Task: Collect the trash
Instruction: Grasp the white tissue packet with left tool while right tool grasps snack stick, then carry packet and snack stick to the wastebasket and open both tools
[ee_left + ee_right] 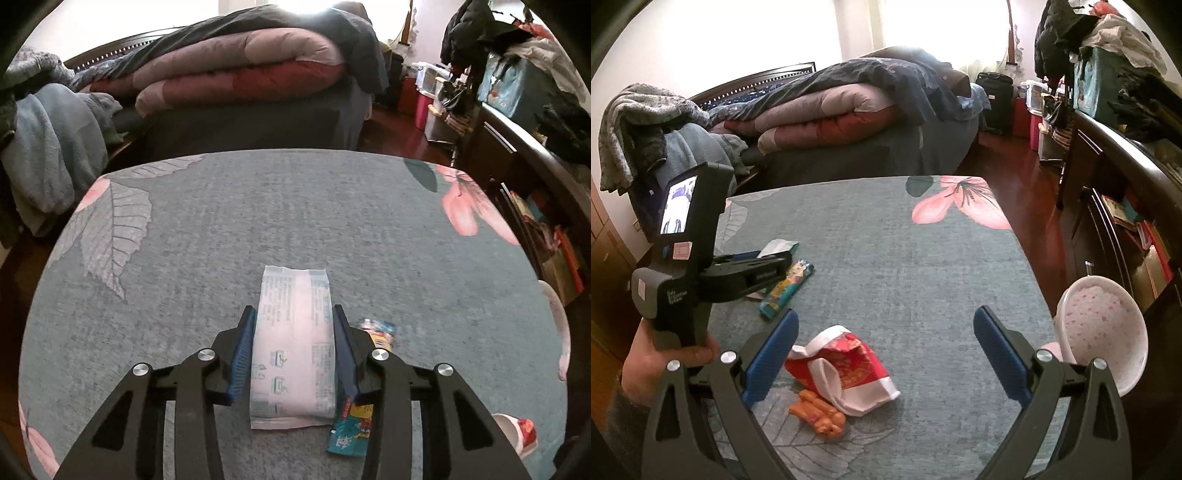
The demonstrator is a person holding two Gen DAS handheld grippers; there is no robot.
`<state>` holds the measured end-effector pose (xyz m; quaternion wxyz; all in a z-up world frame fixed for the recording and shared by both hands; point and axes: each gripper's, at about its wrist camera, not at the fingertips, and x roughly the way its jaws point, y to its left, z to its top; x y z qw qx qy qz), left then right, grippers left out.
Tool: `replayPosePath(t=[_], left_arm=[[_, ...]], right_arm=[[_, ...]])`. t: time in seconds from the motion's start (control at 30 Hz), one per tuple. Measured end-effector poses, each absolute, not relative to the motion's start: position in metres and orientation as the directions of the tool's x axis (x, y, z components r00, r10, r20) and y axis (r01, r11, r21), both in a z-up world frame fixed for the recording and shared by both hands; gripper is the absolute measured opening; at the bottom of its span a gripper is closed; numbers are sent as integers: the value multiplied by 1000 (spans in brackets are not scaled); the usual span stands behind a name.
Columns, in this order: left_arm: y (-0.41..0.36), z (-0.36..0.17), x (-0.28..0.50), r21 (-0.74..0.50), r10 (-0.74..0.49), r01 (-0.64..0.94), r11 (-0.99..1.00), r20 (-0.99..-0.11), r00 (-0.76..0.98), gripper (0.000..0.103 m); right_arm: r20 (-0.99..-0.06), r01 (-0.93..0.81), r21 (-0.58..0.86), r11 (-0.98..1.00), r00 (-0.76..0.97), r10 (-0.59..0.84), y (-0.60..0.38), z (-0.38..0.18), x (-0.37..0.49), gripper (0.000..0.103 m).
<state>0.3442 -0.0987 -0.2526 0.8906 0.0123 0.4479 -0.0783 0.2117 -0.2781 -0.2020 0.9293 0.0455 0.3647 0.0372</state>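
My left gripper (293, 325) sat low over the grey-green floral tablecloth (258, 206), and the white printed packet (293, 354) lay lengthwise right between its blue pads (242, 354). The pads stood narrow, tight against both long edges of that packet, so I had it pinched, still flat on the cloth. Just to the right of it, partly under my right-hand finger, lay the teal cartoon wrapper (349, 432), touching the packet's lower corner.

My right gripper (886, 354) hung wide, with nothing between its pads. Below it, near the left pad, the red and white crumpled wrapper (846, 373) lay on the cloth, and the small orange wrapper (822, 415) was tucked against its near edge. Neither pad touched them.

From the right wrist view I could see my left hand (665, 363) round the grey handle, the tool's little screen lit up, and its fingers down on the packet at the far left of the table, the teal wrapper just beside them.

At the table's right edge, the pink speckled bowl (1104, 332) stood tilted, well apart from all the trash. Behind the table lay the bed with folded quilts (831, 110).
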Motion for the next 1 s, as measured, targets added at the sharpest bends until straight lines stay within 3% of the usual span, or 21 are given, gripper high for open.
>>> replayPosePath(t=[0.3, 0.7, 1.0], left_arm=[[-40, -218, 325, -127, -127, 49, 991, -733, 668, 41], [25, -212, 314, -145, -93, -17, 989, -715, 693, 42], [45, -219, 316, -181, -110, -32, 983, -717, 688, 42]], right_arm=[[-672, -130, 107, 986, 721, 168, -234, -197, 234, 96], [-771, -179, 45, 983, 619, 148, -155, -240, 295, 94], [-807, -179, 12, 984, 579, 115, -137, -259, 311, 58]])
